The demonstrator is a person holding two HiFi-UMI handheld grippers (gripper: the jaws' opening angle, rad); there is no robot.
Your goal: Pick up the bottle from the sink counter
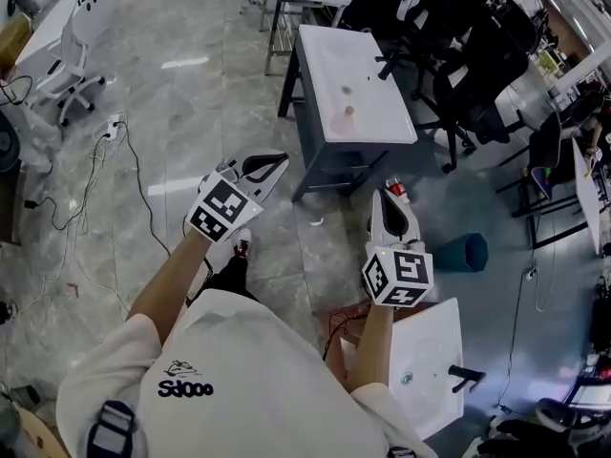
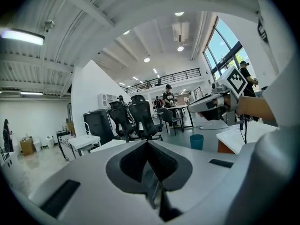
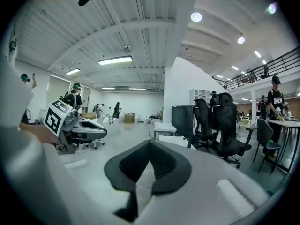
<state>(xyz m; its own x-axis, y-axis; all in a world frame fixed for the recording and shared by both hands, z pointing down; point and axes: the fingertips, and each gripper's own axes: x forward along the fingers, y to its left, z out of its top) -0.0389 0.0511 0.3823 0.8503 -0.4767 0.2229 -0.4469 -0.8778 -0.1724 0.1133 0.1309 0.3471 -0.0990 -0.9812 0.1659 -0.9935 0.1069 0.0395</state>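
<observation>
A white sink counter (image 1: 355,82) stands ahead of me in the head view. A small pinkish bottle (image 1: 348,114) stands on it near its front edge, beside the drain. My left gripper (image 1: 275,163) is held in the air well short of the counter, its jaws shut and empty. My right gripper (image 1: 383,198) hangs to the right of the counter's near corner, also shut with nothing in it. Each gripper view shows its own closed jaws, the left gripper (image 2: 148,142) and the right gripper (image 3: 150,141), pointing level across the room, with the other gripper off to the side.
A second white sink unit (image 1: 430,370) with a black tap stands by my right hip. A teal bin (image 1: 465,252) sits on the floor at right. Black office chairs (image 1: 449,55) crowd behind the counter. Cables (image 1: 105,160) trail over the floor at left. People stand far off.
</observation>
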